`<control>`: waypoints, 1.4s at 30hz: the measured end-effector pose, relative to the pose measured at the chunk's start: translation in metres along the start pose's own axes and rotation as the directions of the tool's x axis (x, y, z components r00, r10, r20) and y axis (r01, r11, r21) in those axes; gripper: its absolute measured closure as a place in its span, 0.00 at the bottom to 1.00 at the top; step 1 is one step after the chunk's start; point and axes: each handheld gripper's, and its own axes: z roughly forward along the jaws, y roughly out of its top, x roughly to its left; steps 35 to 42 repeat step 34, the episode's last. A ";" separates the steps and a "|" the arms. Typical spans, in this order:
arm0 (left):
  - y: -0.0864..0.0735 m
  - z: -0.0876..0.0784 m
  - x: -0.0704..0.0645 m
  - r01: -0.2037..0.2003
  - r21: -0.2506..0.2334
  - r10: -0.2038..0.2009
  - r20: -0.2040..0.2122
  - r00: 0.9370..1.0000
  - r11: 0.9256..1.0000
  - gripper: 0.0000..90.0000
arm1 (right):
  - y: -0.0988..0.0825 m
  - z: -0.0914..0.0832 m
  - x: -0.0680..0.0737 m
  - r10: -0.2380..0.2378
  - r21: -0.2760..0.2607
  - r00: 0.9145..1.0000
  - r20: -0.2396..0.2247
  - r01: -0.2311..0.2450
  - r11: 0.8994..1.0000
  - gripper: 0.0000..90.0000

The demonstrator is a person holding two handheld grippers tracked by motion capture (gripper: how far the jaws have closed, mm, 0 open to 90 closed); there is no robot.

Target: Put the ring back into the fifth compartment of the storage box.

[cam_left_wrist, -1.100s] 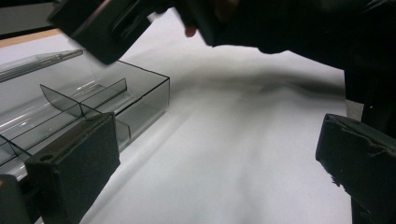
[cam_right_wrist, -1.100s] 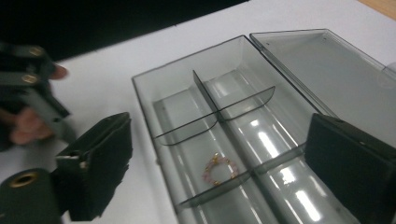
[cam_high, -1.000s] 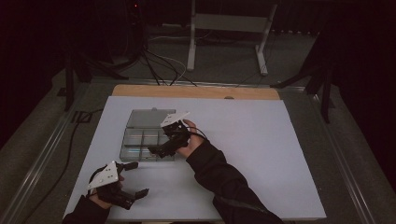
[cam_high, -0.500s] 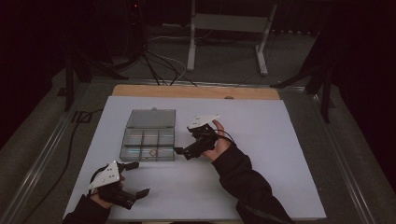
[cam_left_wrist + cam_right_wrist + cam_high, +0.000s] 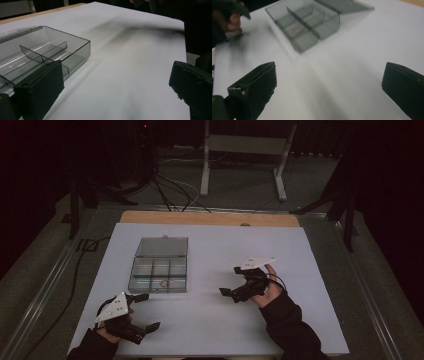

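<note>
High view: I see the box (image 5: 159, 268), lid open, on the left half of the table (image 5: 300, 250), a small ring in one near compartment. My left gripper (image 5: 145, 312) sits near the front edge, jaws wide; my right gripper (image 5: 232, 294) is right of the box, apart from it.

Left gripper view: jaws wide, empty; box (image 5: 42, 55) just beyond the left jaw.

Right gripper view: jaws wide, empty; box (image 5: 312, 22) ahead, well apart.

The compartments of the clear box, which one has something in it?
The middle compartment of the near row of the clear box holds a small ring-shaped item. The other compartments look bare, with both open grippers off the box.
</note>
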 end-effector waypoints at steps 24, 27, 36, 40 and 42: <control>0.000 0.000 0.001 0.002 0.000 -0.002 -0.004 1.000 1.000 0.01 | -0.115 -0.082 0.004 0.103 0.056 0.980 0.171 -0.114 0.992 0.00; 0.000 0.001 0.001 0.001 0.002 -0.001 -0.002 1.000 1.000 0.01 | -0.120 -0.089 0.002 0.116 0.039 0.976 0.186 -0.125 0.991 0.00; 0.000 0.002 0.001 0.000 0.003 0.000 -0.002 1.000 1.000 0.01 | -0.121 -0.088 0.003 0.107 0.045 0.977 0.185 -0.117 0.992 0.00; 0.000 0.002 0.001 0.000 0.003 0.000 -0.002 1.000 1.000 0.01 | -0.121 -0.088 0.003 0.107 0.045 0.977 0.185 -0.117 0.992 0.00; 0.000 0.002 0.001 0.000 0.003 0.000 -0.002 1.000 1.000 0.01 | -0.121 -0.088 0.003 0.107 0.045 0.977 0.185 -0.117 0.992 0.00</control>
